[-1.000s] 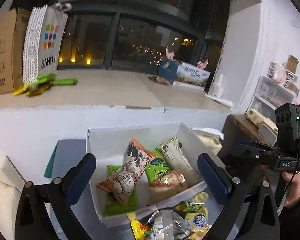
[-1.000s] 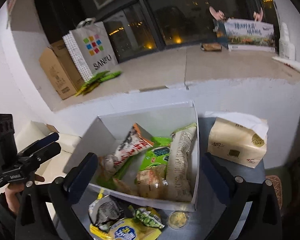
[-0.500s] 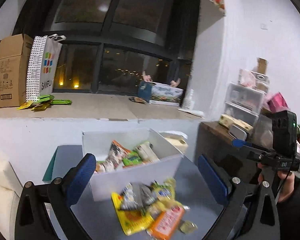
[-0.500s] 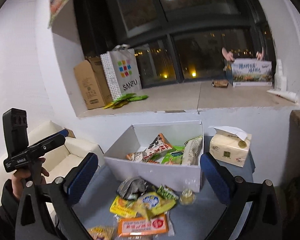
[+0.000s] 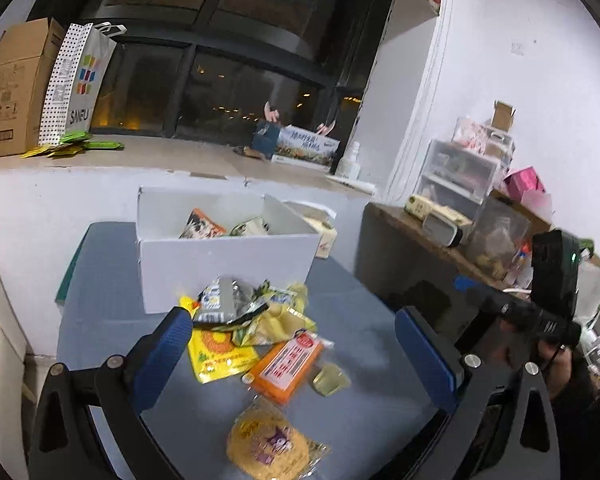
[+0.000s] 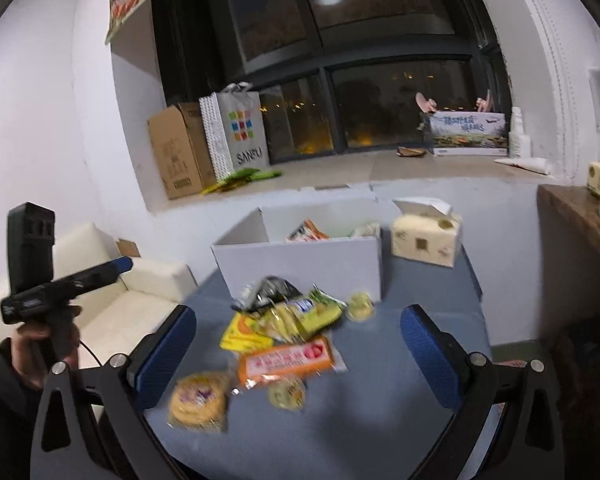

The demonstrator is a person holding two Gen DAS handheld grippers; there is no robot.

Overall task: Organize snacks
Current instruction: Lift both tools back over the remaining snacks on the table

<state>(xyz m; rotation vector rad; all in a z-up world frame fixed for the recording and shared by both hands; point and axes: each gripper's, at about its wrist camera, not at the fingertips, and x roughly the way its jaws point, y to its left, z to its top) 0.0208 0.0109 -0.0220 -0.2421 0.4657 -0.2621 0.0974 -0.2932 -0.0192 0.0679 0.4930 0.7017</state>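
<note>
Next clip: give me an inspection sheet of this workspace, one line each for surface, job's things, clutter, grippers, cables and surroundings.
Surface: blue-grey table, bare toward the camera.
Job's things: white box holding some packets; loose snack pile in front of it; orange pack, round yellow pack and two small cups nearer the camera.
Clutter: tissue pack right of the box.
Grippers: left gripper open, empty; right gripper open, empty; both above the loose snacks.
Cables: a thin one under the left hand.
Surroundings: sill with cardboard box and paper bag; cream sofa; shelf with drawers.
</note>
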